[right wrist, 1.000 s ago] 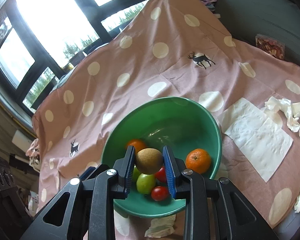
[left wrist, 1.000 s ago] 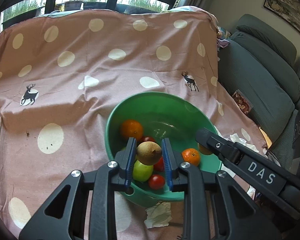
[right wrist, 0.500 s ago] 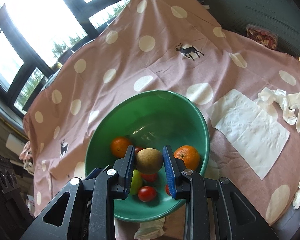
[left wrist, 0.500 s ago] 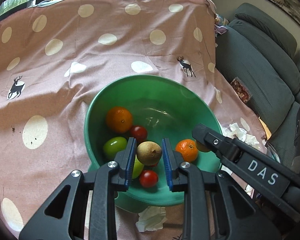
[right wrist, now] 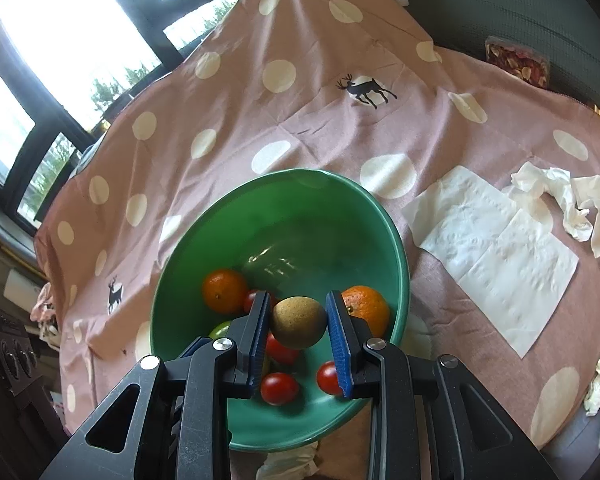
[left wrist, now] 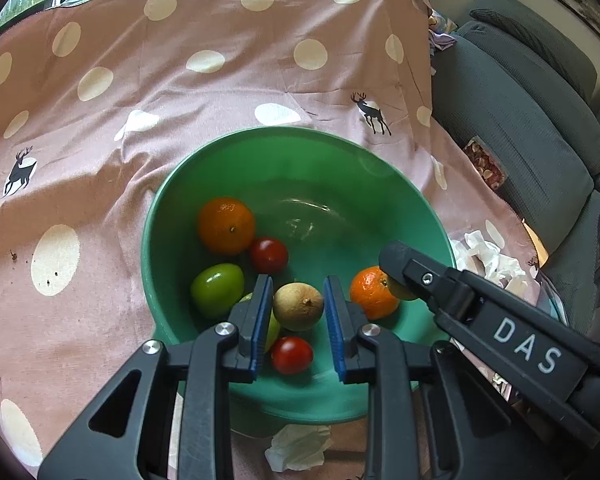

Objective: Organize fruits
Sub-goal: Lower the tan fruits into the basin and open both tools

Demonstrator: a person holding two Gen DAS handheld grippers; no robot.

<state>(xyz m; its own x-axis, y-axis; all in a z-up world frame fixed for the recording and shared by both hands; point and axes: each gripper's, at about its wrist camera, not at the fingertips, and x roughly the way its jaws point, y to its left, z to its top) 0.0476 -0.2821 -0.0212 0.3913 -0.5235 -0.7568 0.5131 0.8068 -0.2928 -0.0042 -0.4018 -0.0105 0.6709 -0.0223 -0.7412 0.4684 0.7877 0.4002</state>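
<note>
Two grippers, left (left wrist: 298, 316) and right (right wrist: 298, 328), each pinching a brown fruit (left wrist: 298, 306) mid-frame; we judge it firm, light; grip its midline.

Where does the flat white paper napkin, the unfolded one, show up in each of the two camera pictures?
Left wrist view: not in it; only crumpled tissue shows right of the green bowl.
Right wrist view: flat white paper napkin lies spread on the pink cloth, right of the bowl, right of centre.
Shared landmark: the green bowl of fruit, in the middle of both.
</note>
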